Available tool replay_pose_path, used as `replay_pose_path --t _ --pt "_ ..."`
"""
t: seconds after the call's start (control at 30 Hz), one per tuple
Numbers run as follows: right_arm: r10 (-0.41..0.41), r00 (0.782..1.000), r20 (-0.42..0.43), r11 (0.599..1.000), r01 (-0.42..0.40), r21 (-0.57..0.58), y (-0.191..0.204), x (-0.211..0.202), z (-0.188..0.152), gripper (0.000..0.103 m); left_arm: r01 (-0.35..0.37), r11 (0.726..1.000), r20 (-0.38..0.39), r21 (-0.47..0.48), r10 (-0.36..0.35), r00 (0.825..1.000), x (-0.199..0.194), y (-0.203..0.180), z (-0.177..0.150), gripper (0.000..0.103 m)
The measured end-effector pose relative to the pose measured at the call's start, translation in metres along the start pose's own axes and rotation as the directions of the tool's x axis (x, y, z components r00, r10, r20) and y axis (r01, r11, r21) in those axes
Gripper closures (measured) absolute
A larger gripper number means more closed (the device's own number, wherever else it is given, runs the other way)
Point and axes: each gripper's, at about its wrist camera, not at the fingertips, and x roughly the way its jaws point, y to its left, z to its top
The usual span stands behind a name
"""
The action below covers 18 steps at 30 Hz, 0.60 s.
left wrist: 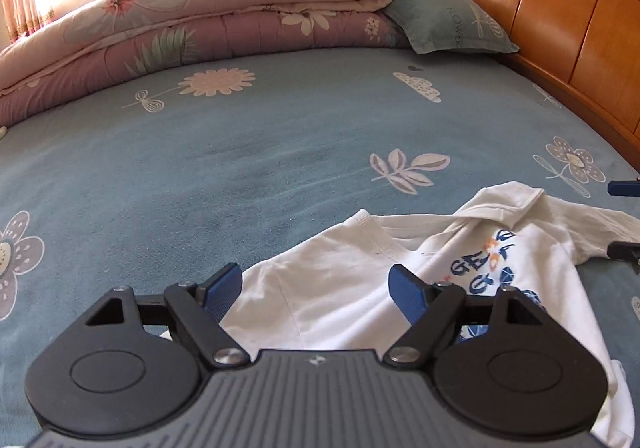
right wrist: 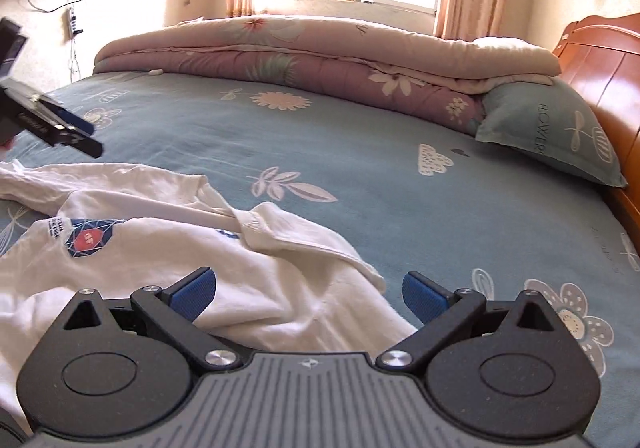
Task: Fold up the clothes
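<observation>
On the blue flower-printed bed sheet [left wrist: 248, 152], the white cotton T-shirt with blue and orange lettering [left wrist: 340, 300] is lying crumpled near the front edge of the bed, one sleeve [right wrist: 304, 236] bunched over the body and the printed panel partly creased under a fold. We are holding the left gripper [left wrist: 316, 288] above the shirt's left portion with its blue-padded fingers [left wrist: 224, 286] standing well apart and nothing between them. We are holding the right gripper [right wrist: 310, 290] over the shirt's right edge, its fingers likewise spread and gripping nothing.

We are judging the following risks:

- Several layers are overlapping at the bunched sleeve. Closing there is likely to pinch more than one layer, so a lift would drag the whole garment instead of spreading it.
- The soft sheet is lying directly under the thin cloth. A deep approach is liable to catch the sheet together with the shirt.
- The two grippers are working close together over one small garment, so converging pulls are risking a collision or a twisted hem.
- Uneven tension is likely to set a skewed crease.

The folded pink floral quilt [left wrist: 192, 28] and the blue-grey pillow [left wrist: 448, 18] are lying well apart from the shirt.
</observation>
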Motion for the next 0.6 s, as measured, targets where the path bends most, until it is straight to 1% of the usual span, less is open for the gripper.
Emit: replay_pose_path --t 0.1,0.17,0.27,0.33,0.4,0.43,0.47,0.53,0.57,0.6 --pt "0.038 0.999 -0.006 0.998 -0.038 -0.041 0.013 0.003 -0.006 0.001 0.077 0.997 -0.044 0.002 -0.077 0.996 0.033 0.016 0.009 0.024" --pt "0.040 0.999 -0.011 0.998 -0.040 -0.052 0.015 0.002 -0.010 0.001 0.140 0.990 -0.078 -0.015 -0.141 0.987 0.051 0.026 0.014 0.024" --pt "0.027 1.000 -0.015 0.999 -0.027 -0.033 0.011 0.000 -0.013 0.001 0.232 0.972 -0.127 -0.044 -0.236 0.964 0.079 0.042 0.022 0.024" --pt "0.023 1.000 -0.010 1.000 -0.023 0.006 0.004 -0.001 -0.015 0.000 0.293 0.954 -0.158 -0.070 -0.300 0.941 0.097 0.053 0.026 0.024" --pt "0.019 1.000 -0.008 0.999 -0.019 0.039 -0.002 0.000 -0.017 0.000 0.367 0.920 -0.185 -0.139 -0.388 0.903 0.109 0.063 0.026 0.024" --pt "0.013 1.000 -0.009 0.999 -0.013 0.052 -0.005 0.000 -0.018 0.000 0.401 0.901 -0.184 -0.168 -0.428 0.885 0.111 0.066 0.024 0.024" --pt "0.007 1.000 -0.010 0.998 -0.006 0.064 -0.007 0.001 -0.019 0.000 0.439 0.877 -0.183 -0.197 -0.472 0.862 0.112 0.070 0.023 0.024" --pt "0.001 1.000 -0.014 0.997 0.000 0.080 -0.009 0.002 -0.022 0.000 0.542 0.800 -0.191 -0.259 -0.592 0.783 0.111 0.075 0.016 0.024" --pt "0.004 1.000 -0.014 0.996 -0.003 0.090 -0.010 0.003 -0.024 0.000 0.567 0.780 -0.200 -0.267 -0.620 0.759 0.111 0.075 0.012 0.024" --pt "0.008 1.000 -0.011 0.995 -0.007 0.101 -0.011 0.003 -0.025 0.000 0.569 0.778 -0.199 -0.268 -0.622 0.757 0.115 0.076 0.013 0.024"
